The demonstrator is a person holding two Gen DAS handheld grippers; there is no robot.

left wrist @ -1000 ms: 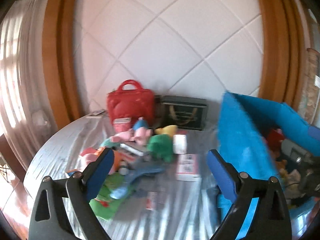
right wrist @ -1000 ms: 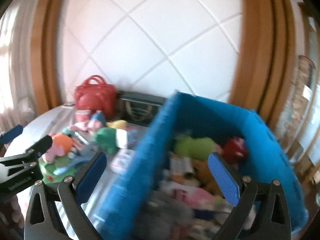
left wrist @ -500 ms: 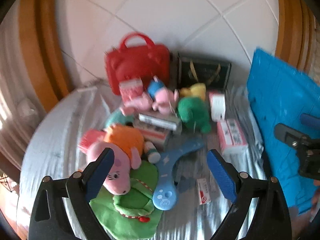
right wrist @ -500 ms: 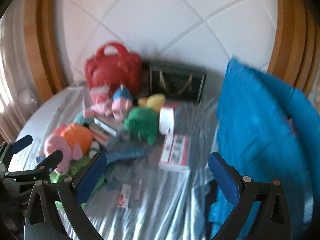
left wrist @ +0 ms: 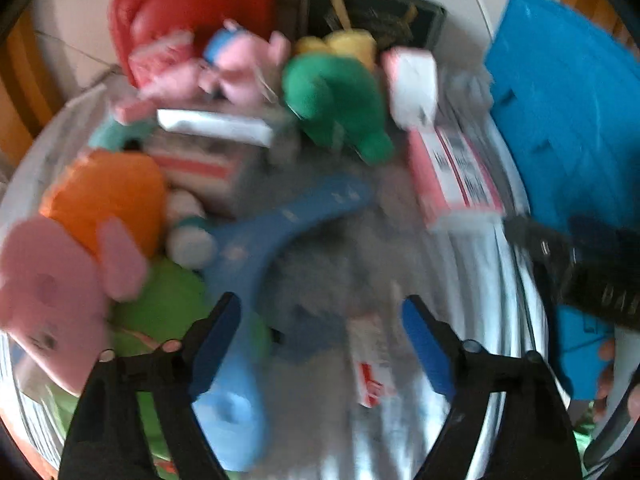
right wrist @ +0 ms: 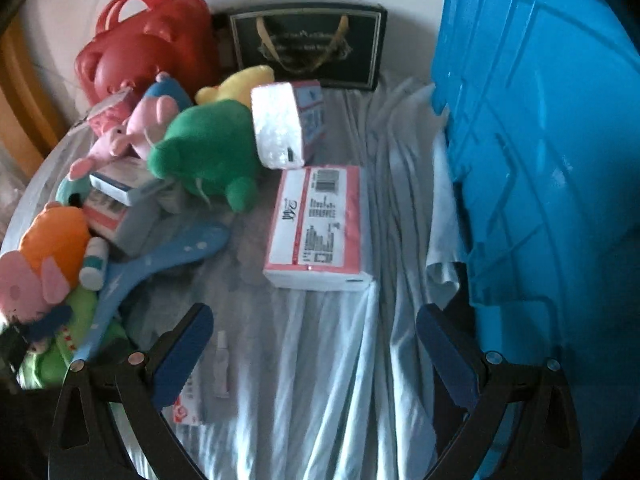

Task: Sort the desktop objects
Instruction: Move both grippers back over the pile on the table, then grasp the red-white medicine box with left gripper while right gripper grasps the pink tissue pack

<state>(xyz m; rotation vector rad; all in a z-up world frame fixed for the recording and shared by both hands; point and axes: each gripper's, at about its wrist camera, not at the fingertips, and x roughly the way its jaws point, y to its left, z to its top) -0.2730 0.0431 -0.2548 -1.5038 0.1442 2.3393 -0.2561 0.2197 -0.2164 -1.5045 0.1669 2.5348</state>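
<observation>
Blue-padded left gripper (left wrist: 322, 340) has just been closing, jaws part open, nothing between them yet; blue hanger (left wrist: 256, 264) lies just under its left pad, small white-red sachet (left wrist: 370, 364) at 6 o'clock in the gap. Right gripper (right wrist: 314, 354) wide, empty, over bare cloth. Pink tissue pack (right wrist: 316, 224) at 12, blue bin (right wrist: 540, 160) at 2 (blurry left view). Step: approach for a pick; next probably needs settling on one item.
</observation>
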